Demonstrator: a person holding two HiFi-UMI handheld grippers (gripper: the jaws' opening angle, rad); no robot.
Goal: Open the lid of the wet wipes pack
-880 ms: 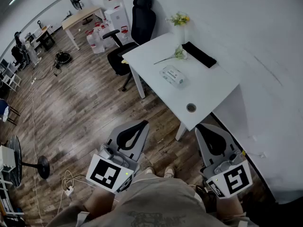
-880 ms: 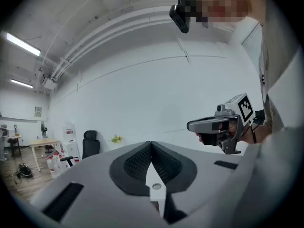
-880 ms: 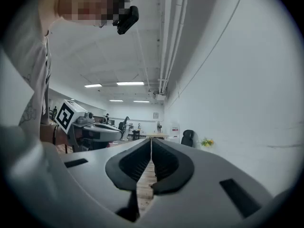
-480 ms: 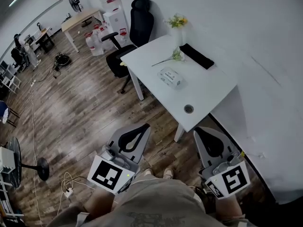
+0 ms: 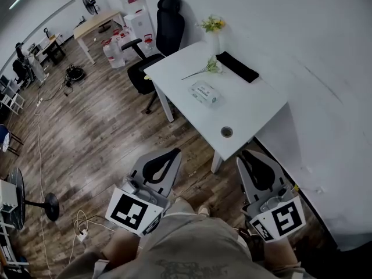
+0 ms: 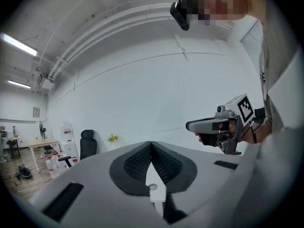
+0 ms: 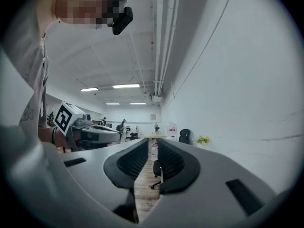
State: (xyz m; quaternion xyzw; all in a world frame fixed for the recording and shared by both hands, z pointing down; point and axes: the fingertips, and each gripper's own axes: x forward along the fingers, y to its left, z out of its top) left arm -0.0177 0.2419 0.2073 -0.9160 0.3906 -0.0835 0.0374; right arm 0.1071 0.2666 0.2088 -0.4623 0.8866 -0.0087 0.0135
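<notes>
The wet wipes pack [image 5: 204, 93], white with a pale green label, lies flat near the middle of the white table [image 5: 256, 106]. Its lid looks down. Both grippers hover over the wooden floor, well short of the table and nowhere near the pack. My left gripper [image 5: 175, 152] is shut and holds nothing; its pads meet at the tip [image 6: 151, 144]. My right gripper [image 5: 244, 154] is also shut and empty, with only a thin slit between its pads [image 7: 152, 140]. Each gripper shows in the other's view: the right gripper [image 6: 213, 125] and the left gripper [image 7: 95, 132].
On the table stand a vase of flowers [image 5: 213, 25], a black flat object [image 5: 237, 66], a loose flower stem [image 5: 200, 70] and a cable hole [image 5: 226, 132]. A black office chair [image 5: 165, 31] sits at the table's far side. A fan base [image 5: 51, 205] and cables lie at left.
The table and pack have drifted slightly left in the head view. Both grippers keep nearly the same place in front of the body, jaws unchanged.
</notes>
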